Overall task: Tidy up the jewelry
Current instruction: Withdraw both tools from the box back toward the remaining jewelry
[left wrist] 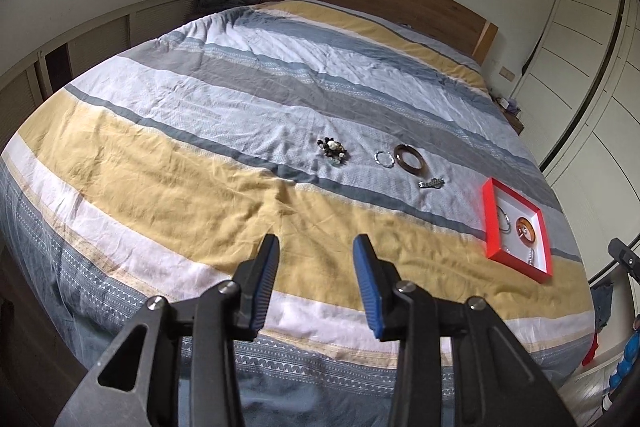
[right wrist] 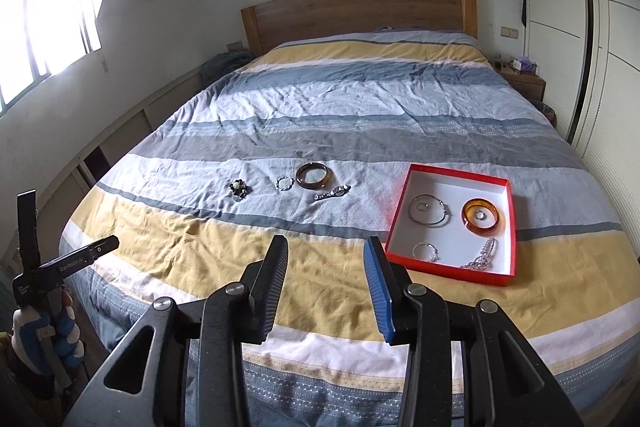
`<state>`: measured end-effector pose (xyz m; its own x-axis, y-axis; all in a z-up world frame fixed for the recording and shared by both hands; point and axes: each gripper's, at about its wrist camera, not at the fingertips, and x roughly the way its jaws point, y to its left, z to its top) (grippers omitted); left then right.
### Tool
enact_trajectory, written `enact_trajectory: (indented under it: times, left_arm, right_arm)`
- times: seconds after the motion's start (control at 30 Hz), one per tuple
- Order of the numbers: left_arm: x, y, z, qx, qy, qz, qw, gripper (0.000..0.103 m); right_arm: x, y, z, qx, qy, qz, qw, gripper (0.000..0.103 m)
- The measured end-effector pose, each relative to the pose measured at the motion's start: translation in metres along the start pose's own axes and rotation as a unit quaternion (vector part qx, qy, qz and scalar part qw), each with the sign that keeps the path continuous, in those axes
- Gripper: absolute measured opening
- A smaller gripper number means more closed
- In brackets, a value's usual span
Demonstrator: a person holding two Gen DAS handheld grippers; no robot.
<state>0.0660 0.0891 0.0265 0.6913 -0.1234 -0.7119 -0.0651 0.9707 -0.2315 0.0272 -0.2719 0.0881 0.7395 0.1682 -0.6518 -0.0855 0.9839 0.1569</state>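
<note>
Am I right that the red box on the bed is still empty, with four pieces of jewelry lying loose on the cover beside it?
Not quite. The red box is not empty: the right wrist view shows an amber bangle, a silver hoop and chain pieces inside. The four loose pieces on the cover, such as the brown bangle, are as you say.

Four loose jewelry pieces [right wrist: 298, 183] lie beside half-filled red tray [right wrist: 404, 199].

Both grippers, left gripper [left wrist: 316, 247] and right gripper [right wrist: 326, 249], are black, with angular arms, silver round pivot screws and blue ribbed fingers [right wrist: 378, 287]. The left handle carries white lettering; its hand [right wrist: 48, 335] wears a blue-and-white glove.
</note>
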Motion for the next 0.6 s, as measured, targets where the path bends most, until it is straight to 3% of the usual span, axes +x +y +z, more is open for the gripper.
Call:
enact_trajectory:
  times: [0.33,0.6]
  left_arm:
    - [0.067,0.017,-0.012,-0.027,0.054,0.015,0.9981,0.037]
    - [0.113,0.012,-0.018,-0.013,0.084,0.042,0.9955,0.037]
  right_arm:
    - [0.072,-0.007,-0.009,0.000,0.060,0.007,0.998,0.040]
    - [0.131,-0.004,-0.024,-0.002,0.110,0.028,0.994,0.040]
